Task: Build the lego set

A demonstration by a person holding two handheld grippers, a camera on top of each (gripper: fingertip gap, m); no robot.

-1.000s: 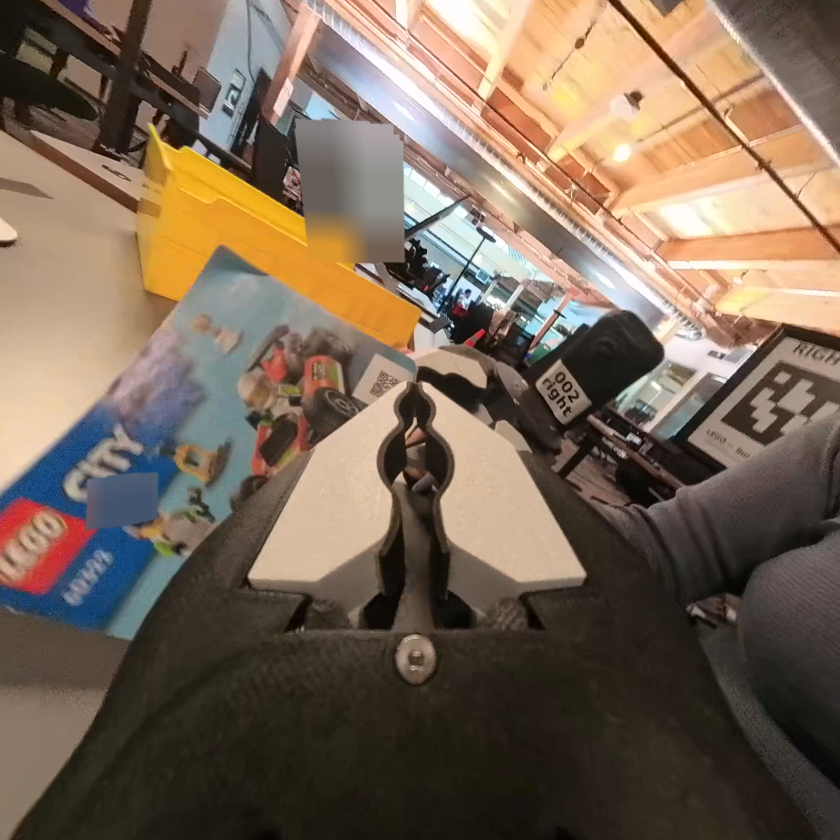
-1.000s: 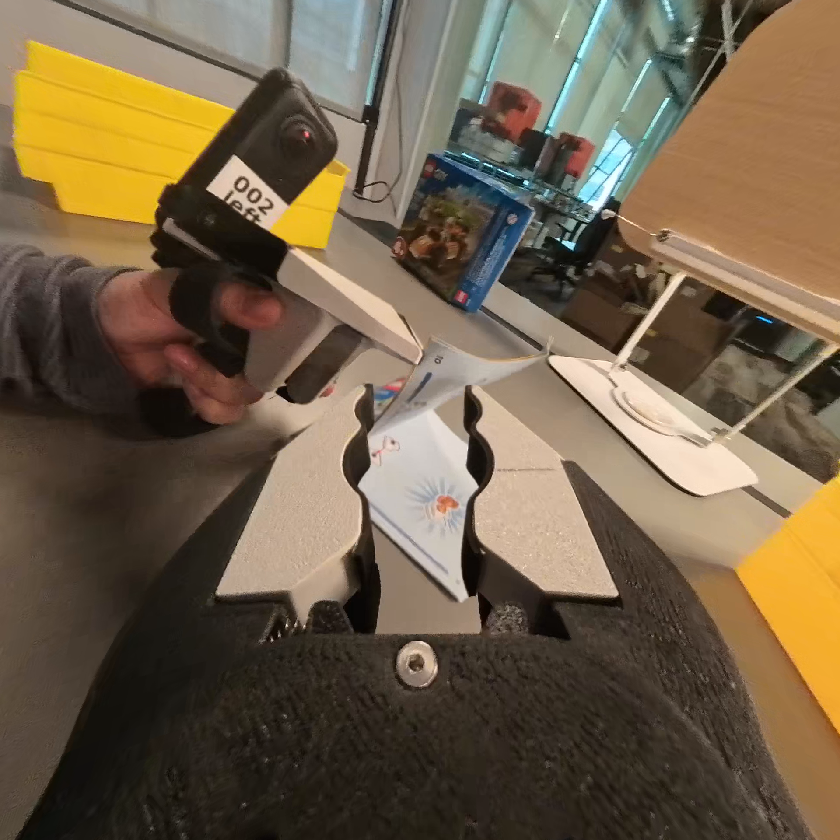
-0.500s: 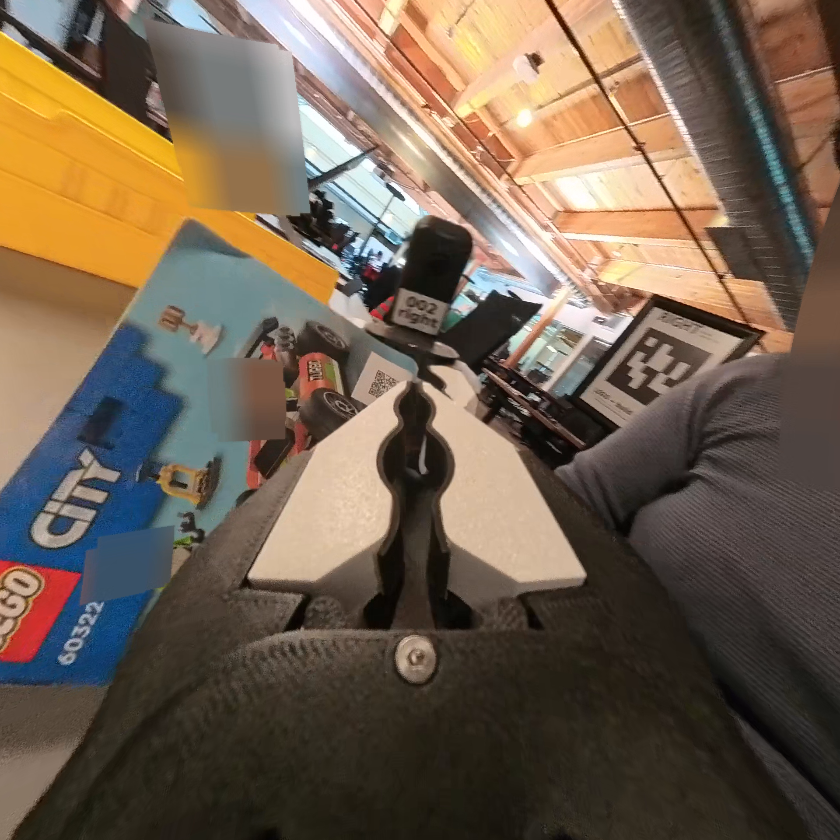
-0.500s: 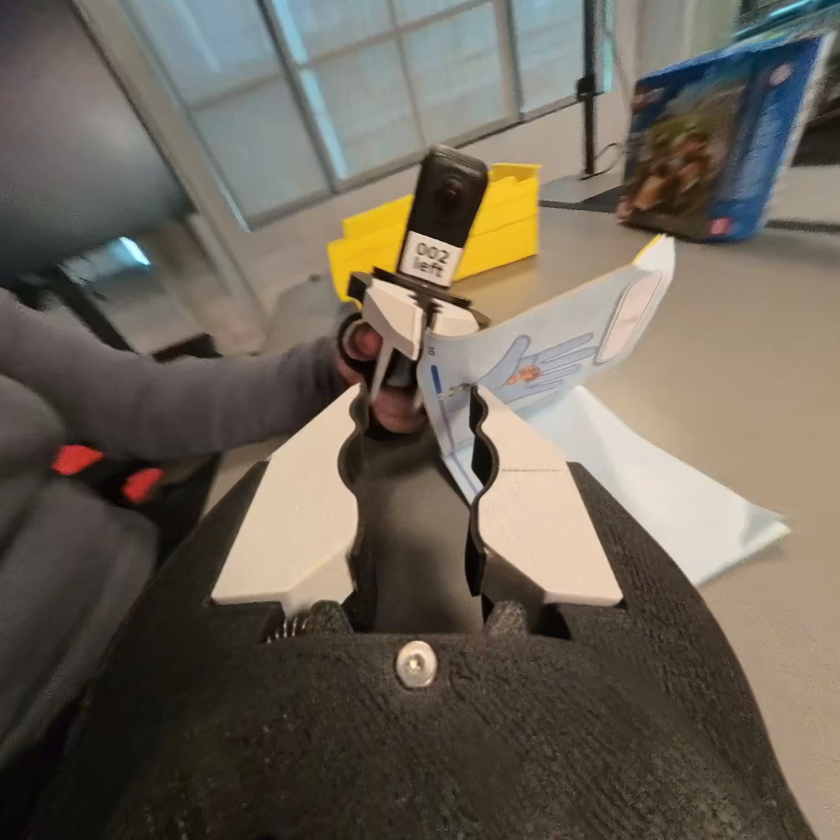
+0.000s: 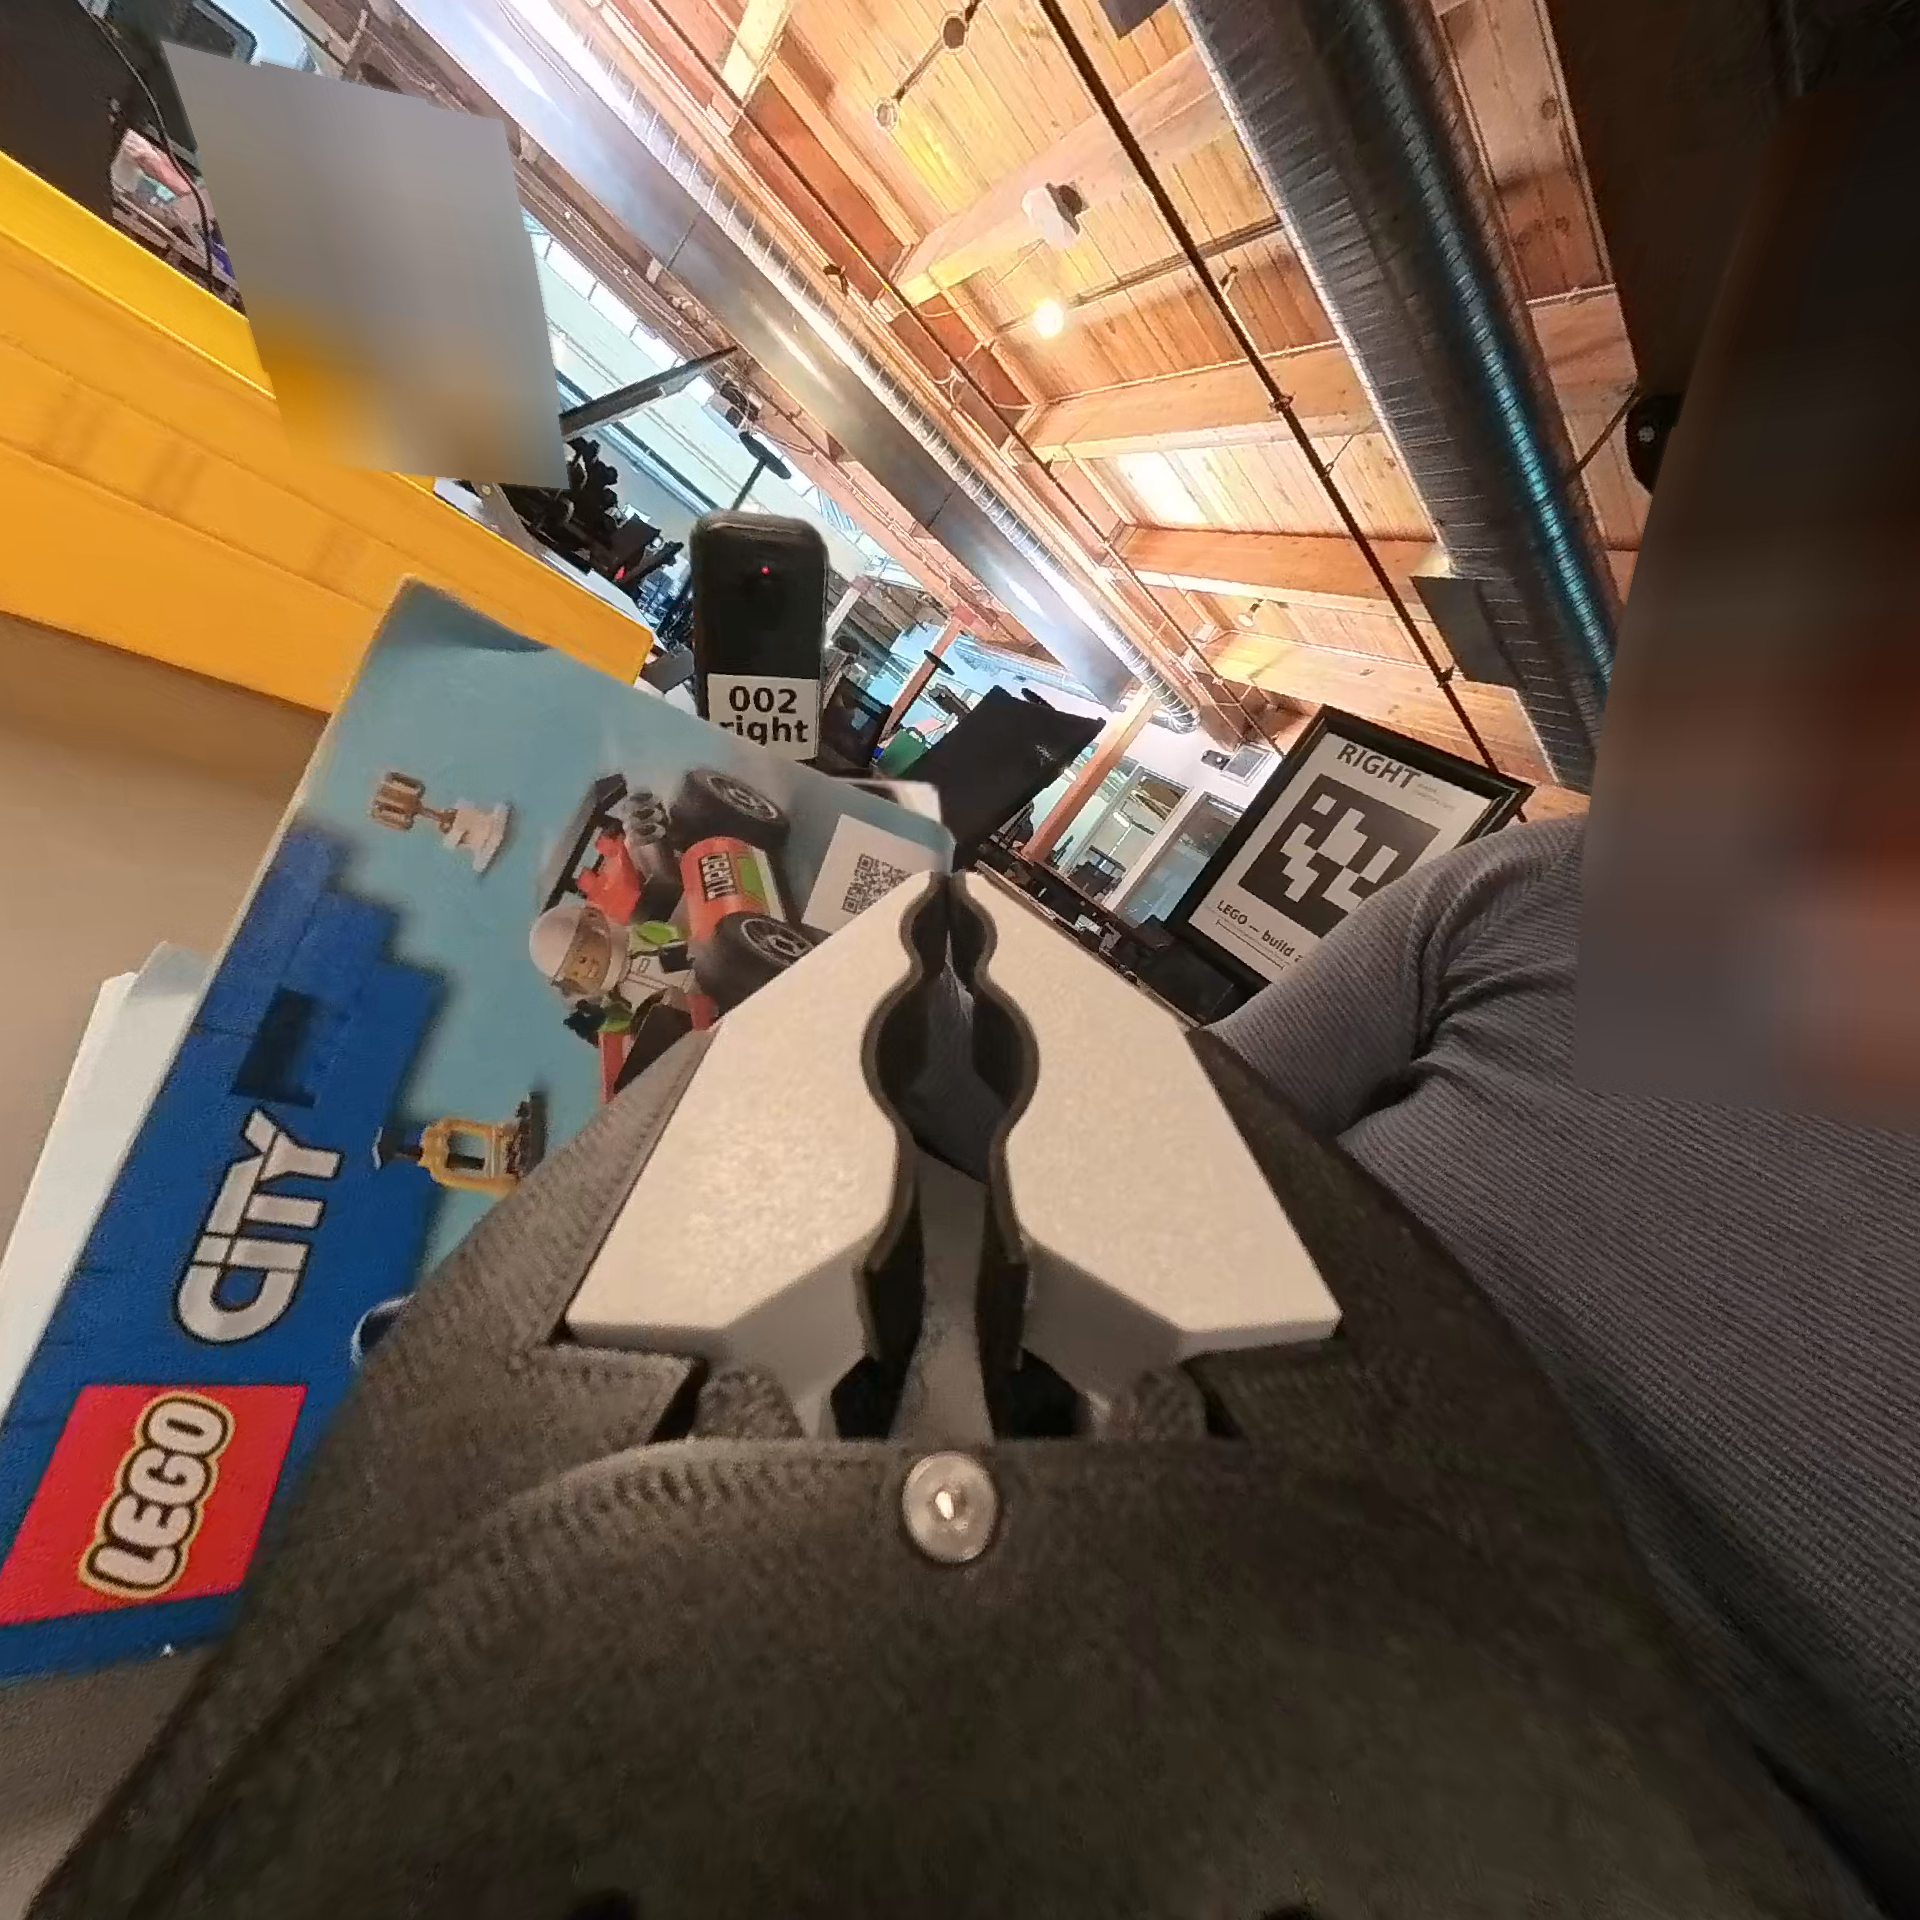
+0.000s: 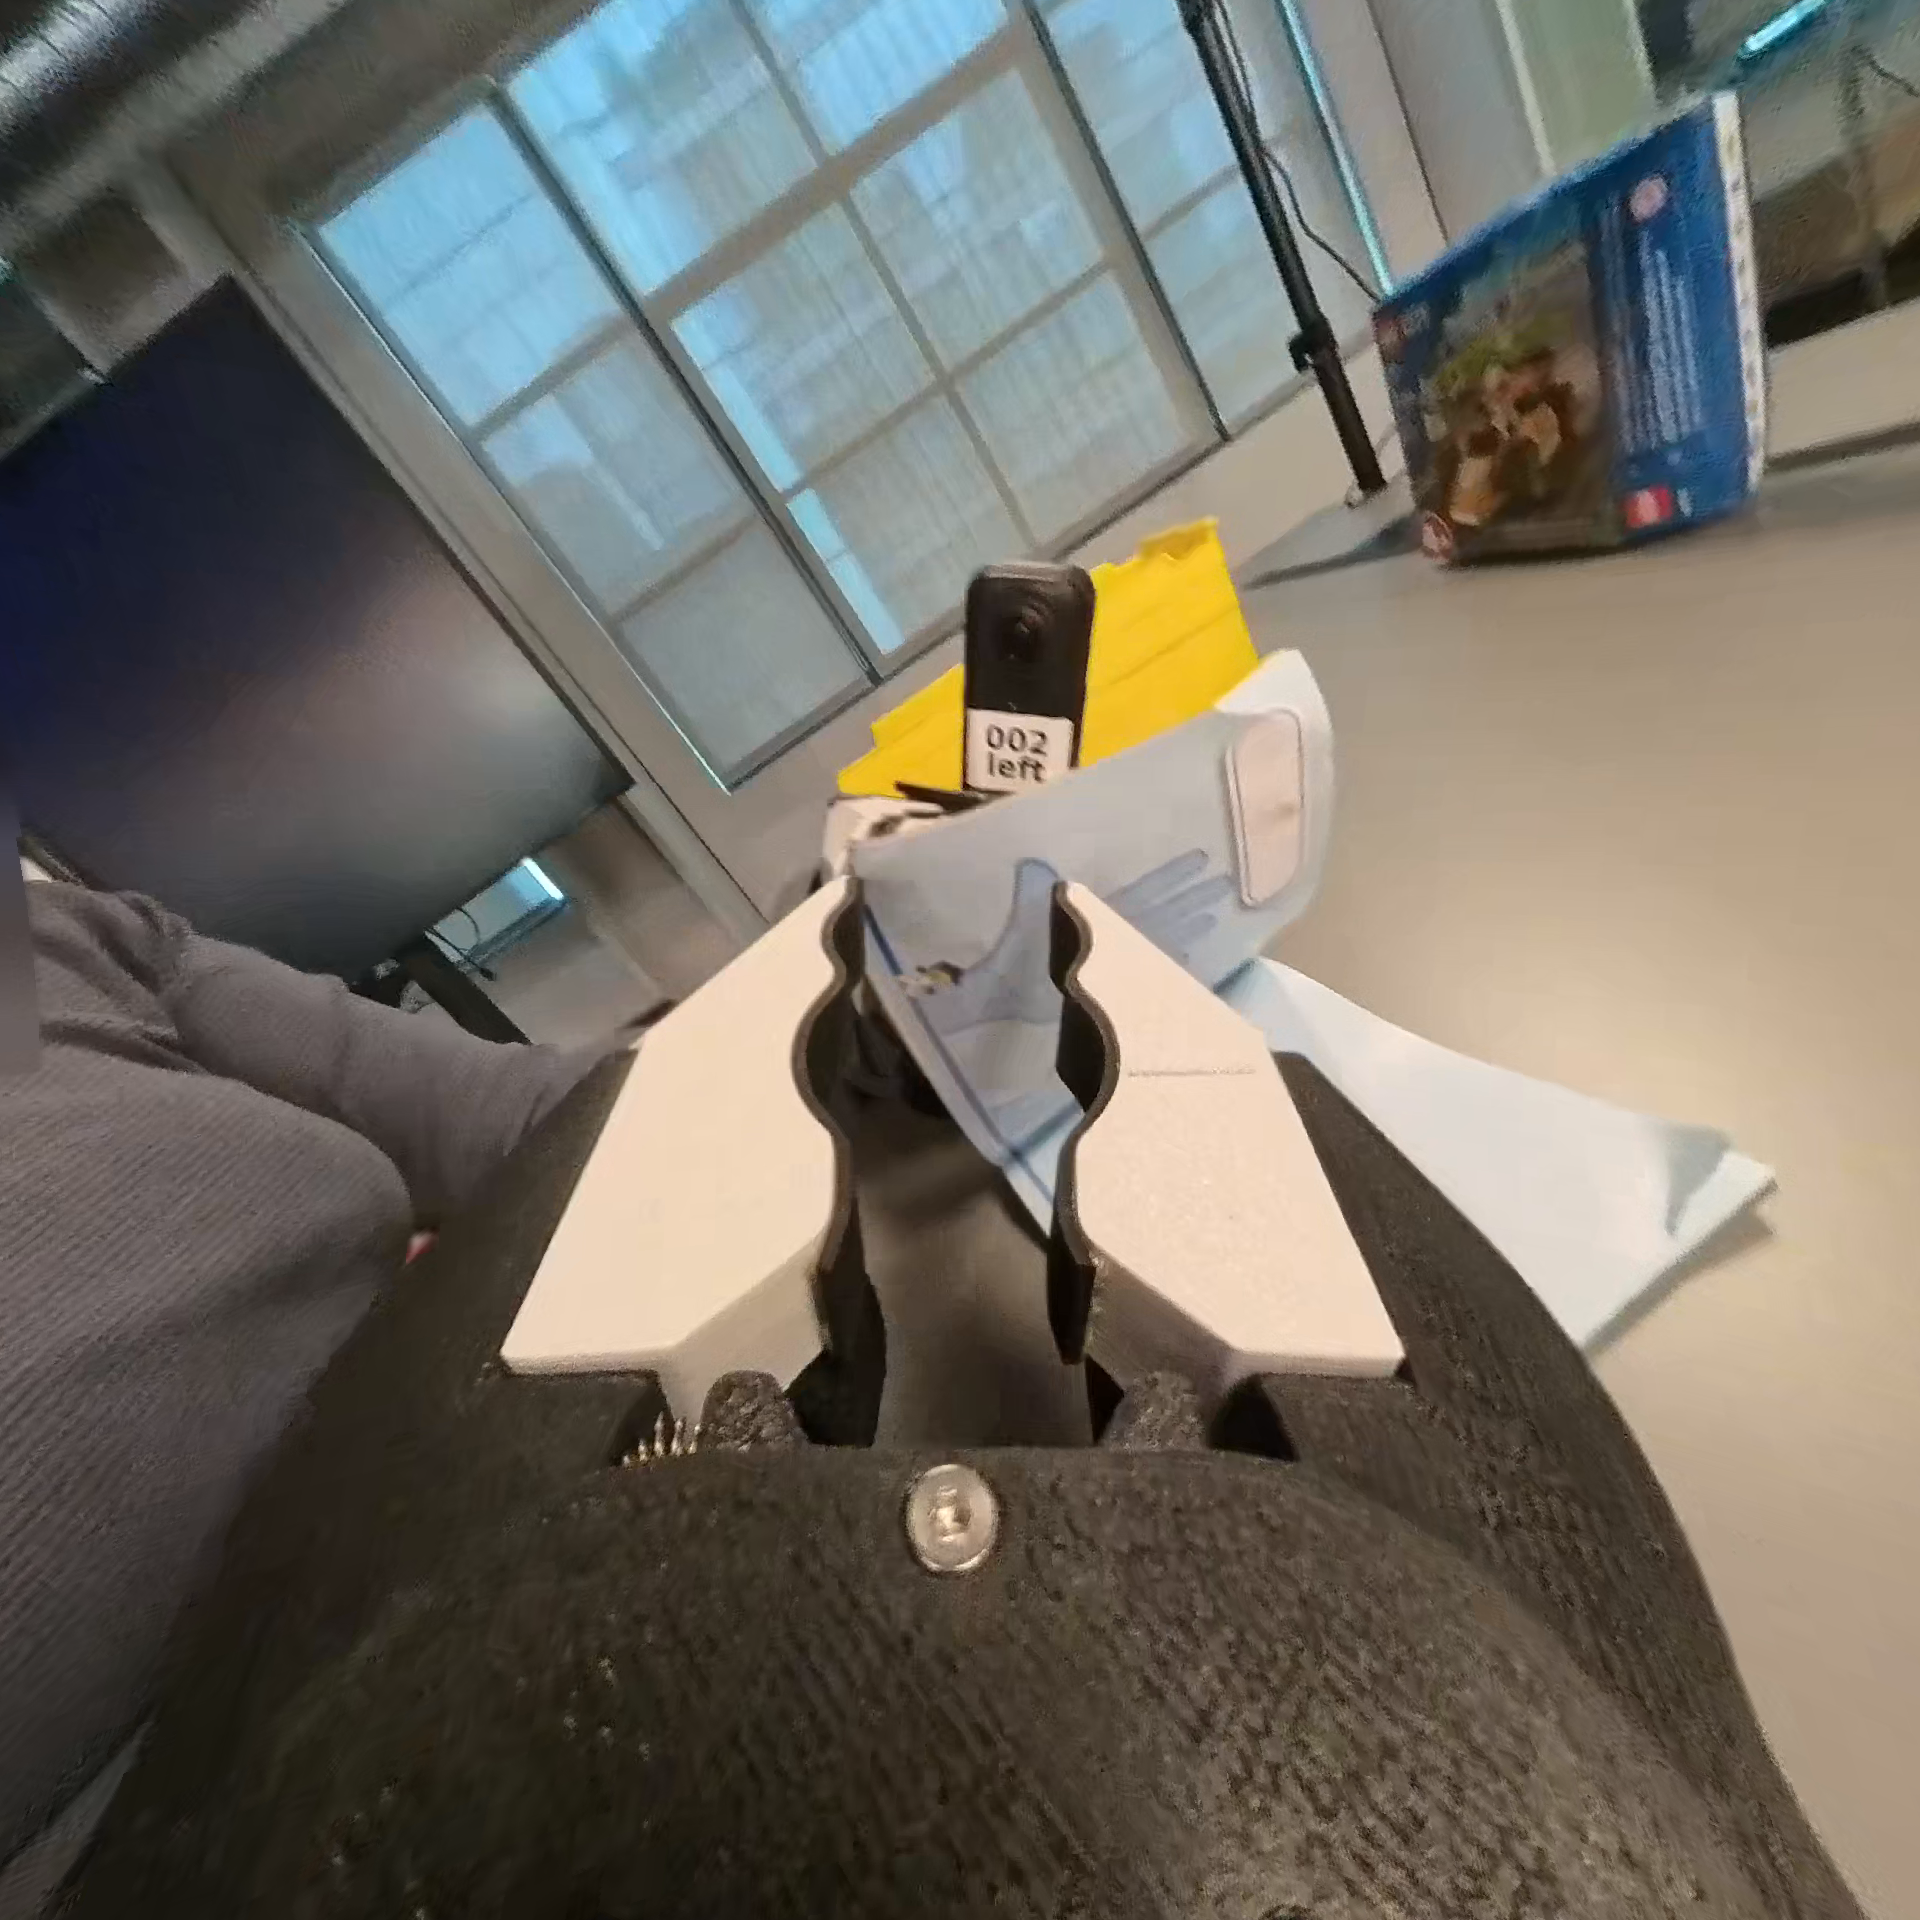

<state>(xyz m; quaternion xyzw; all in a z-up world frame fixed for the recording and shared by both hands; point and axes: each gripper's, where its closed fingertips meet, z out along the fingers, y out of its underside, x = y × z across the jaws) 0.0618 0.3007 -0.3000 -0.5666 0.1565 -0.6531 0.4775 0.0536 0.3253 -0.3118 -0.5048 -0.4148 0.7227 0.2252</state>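
The blue instruction booklet (image 5: 416,987) has its cover lifted off the table. My left gripper (image 5: 945,883) is shut on the cover's upper corner. In the right wrist view the lifted page (image 6: 1143,883) curls up from the pages lying flat (image 6: 1455,1164), with the left gripper's camera (image 6: 1029,675) behind it. My right gripper (image 6: 956,894) is open, facing the left one. The page's lower edge runs between and behind its fingertips, and I cannot tell whether it touches them. The right gripper's camera (image 5: 758,623) shows above the cover; its fingers are hidden.
Stacked yellow bins (image 5: 156,499) stand behind the booklet, also seen in the right wrist view (image 6: 1164,644). A blue Lego box (image 6: 1579,374) stands far back on the grey table (image 6: 1558,831). A framed marker sign (image 5: 1340,862) stands at right. Grey sleeves (image 6: 208,1091) are close by. The tips of both grippers are at nearly the same place.
The left gripper has raised the cover higher and the page now curls upright. The right gripper has swung round to face the left one, staying open.
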